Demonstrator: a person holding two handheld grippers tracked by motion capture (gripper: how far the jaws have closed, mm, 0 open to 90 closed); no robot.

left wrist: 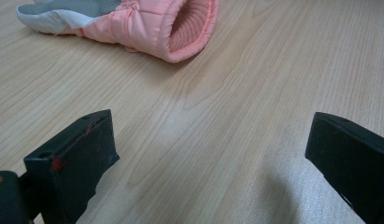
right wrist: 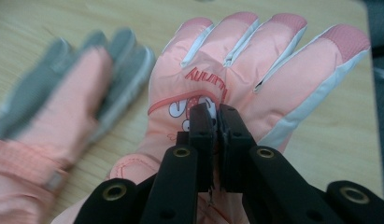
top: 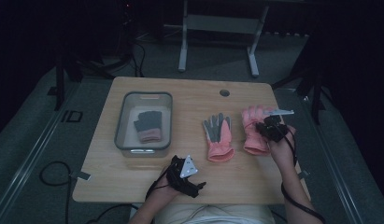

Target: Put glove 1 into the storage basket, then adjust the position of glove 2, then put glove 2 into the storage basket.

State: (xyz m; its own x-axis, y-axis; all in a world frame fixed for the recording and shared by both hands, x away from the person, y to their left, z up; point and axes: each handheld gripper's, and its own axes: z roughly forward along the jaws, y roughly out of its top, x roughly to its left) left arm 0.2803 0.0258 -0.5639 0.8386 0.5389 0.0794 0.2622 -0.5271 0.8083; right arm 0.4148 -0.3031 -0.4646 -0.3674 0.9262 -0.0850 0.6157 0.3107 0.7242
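Right gripper jaws pinched on pink glove, fingers pointing away along desk (bin far left); left gripper jaws open, idle.

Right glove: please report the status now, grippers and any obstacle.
Right gripper shut on right glove, pinching its back. Left gripper open, over bare table. Second glove lies apart beside it; nothing in the way.
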